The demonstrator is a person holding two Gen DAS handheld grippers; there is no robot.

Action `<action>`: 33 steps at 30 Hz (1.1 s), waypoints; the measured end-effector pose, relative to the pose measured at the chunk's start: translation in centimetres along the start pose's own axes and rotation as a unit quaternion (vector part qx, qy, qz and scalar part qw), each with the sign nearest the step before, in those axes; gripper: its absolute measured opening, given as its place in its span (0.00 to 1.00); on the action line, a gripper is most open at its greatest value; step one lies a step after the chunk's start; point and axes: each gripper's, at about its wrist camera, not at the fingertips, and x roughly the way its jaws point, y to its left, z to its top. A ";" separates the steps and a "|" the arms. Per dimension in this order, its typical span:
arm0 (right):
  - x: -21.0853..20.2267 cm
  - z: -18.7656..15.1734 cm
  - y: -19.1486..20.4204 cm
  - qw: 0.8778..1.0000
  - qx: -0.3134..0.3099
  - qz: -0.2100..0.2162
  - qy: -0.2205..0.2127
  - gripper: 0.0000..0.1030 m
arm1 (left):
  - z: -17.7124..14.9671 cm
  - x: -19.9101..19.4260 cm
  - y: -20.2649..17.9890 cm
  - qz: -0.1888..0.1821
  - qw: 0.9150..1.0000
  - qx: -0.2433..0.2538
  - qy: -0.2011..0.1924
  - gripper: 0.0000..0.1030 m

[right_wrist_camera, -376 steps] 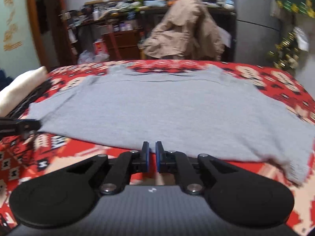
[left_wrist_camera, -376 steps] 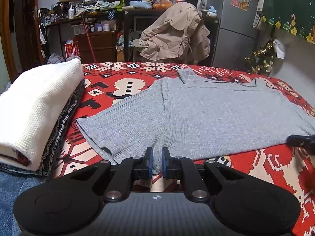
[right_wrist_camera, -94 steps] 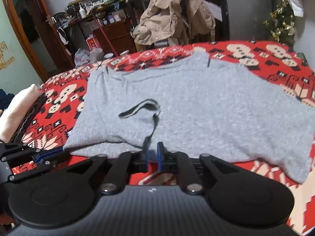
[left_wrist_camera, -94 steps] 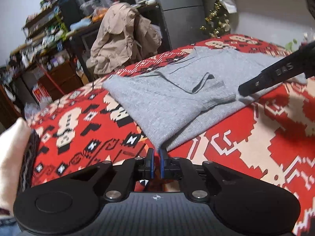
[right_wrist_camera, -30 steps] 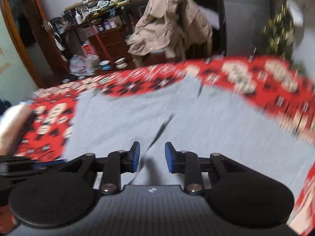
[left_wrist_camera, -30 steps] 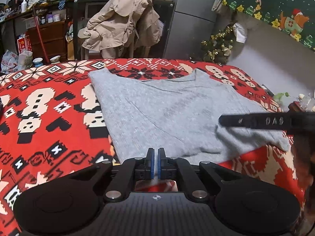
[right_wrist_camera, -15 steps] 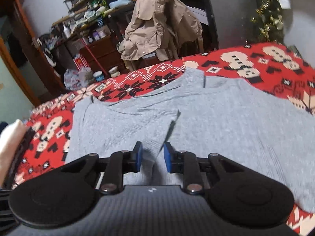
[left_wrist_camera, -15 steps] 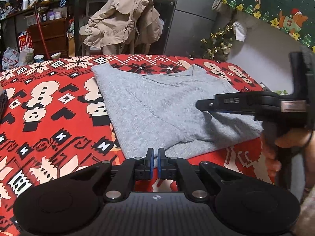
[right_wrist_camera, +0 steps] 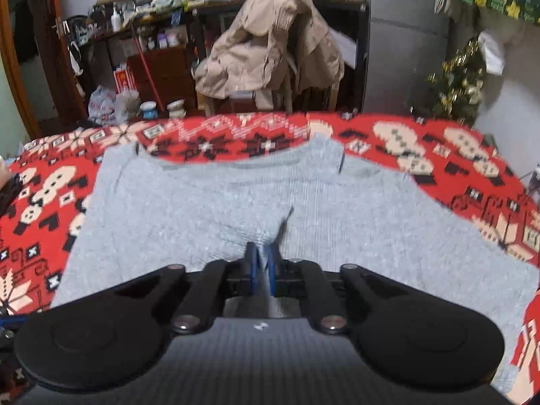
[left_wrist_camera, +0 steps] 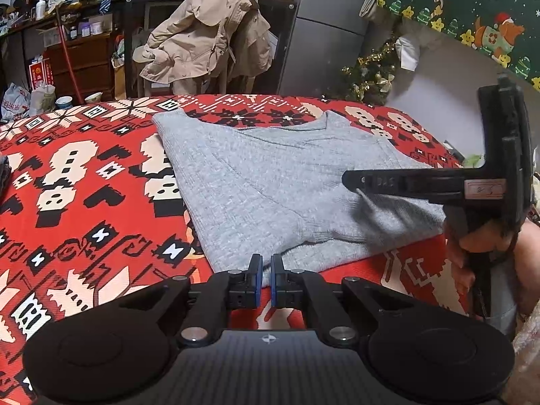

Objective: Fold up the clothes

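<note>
- Lying flat on the red patterned blanket (left_wrist_camera: pixel 84 175), the grey sweater (left_wrist_camera: pixel 256 182) has its left side folded in over the body, so its left edge runs straight from the collar end down to the near hem.
- Broad bare blanket opens to the left of that edge; a narrower red strip shows past the collar and on the far right.
- The left gripper (left_wrist_camera: pixel 262 280) sits at the near hem with its blue pads almost together — only a thin gap, nothing visibly between them.
- The right gripper (right_wrist_camera: pixel 262 266) is clamped on a fold of the sweater near the folded sleeve's edge; grey cloth runs up between its pads.
- In the left wrist view the right tool reaches in over the sweater's right half, a hand (left_wrist_camera: pixel 472 246) on its grip.
- Beyond the far edge stand a chair draped with a beige coat (right_wrist_camera: pixel 270 40), cluttered shelves and a small Christmas tree (left_wrist_camera: pixel 371 74) — all well apart from the sweater.
</note>
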 end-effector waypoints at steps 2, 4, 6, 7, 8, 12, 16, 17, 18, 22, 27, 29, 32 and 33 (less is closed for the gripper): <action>-0.6 -0.2 -0.8 1.000 0.014 0.006 -0.007 0.20 | 0.0 -0.2 0.1 -0.001 1.000 -0.001 -0.002 0.03; -1.6 -0.5 -1.6 0.999 0.029 0.010 -0.014 0.20 | 0.0 -0.3 0.2 -0.004 1.000 -0.002 -0.005 0.03; -2.7 -1.1 -2.1 0.999 0.042 0.026 -0.017 0.20 | 0.0 -0.3 0.2 -0.003 1.000 0.003 -0.008 0.03; -3.1 -1.3 -2.2 0.998 0.044 0.034 -0.017 0.19 | 0.0 -0.2 0.2 0.003 1.000 0.010 -0.012 0.03; -3.5 -1.6 -2.0 0.998 0.043 0.042 -0.018 0.19 | 0.0 -0.2 0.1 0.010 1.000 0.017 -0.016 0.03; -4.1 -2.3 -1.1 0.995 0.044 0.088 -0.020 0.19 | -0.1 0.5 0.4 0.045 0.998 0.042 -0.018 0.03; -3.3 -2.9 -0.2 0.996 0.028 0.081 0.006 0.18 | -0.7 0.9 1.0 0.063 0.996 0.055 -0.011 0.07; -3.1 -3.0 -0.1 0.997 0.024 0.075 0.013 0.18 | -0.8 0.8 1.1 0.063 0.996 0.056 -0.011 0.07; -3.2 -3.2 -0.2 0.997 0.021 0.071 0.016 0.18 | -0.8 0.7 1.2 0.064 0.996 0.057 -0.010 0.07; -3.3 -3.2 1.1 0.996 0.002 0.086 0.009 0.18 | -0.9 0.4 1.1 0.066 0.996 0.062 -0.011 0.07; -3.5 -3.2 2.8 0.994 -0.022 0.108 0.000 0.18 | -0.8 0.1 0.7 0.052 0.996 0.063 -0.021 0.06; -3.6 -3.2 3.5 0.993 -0.031 0.117 -0.004 0.18 | -0.7 -0.1 0.6 0.045 0.997 0.060 -0.028 0.06; -3.7 -3.2 4.5 0.990 -0.045 0.130 -0.010 0.11 | -0.8 0.4 0.7 0.059 0.996 0.072 -0.018 0.06; -3.7 -3.4 4.4 0.990 -0.047 0.129 -0.005 0.09 | -0.9 0.6 0.8 0.064 0.995 0.076 -0.013 0.06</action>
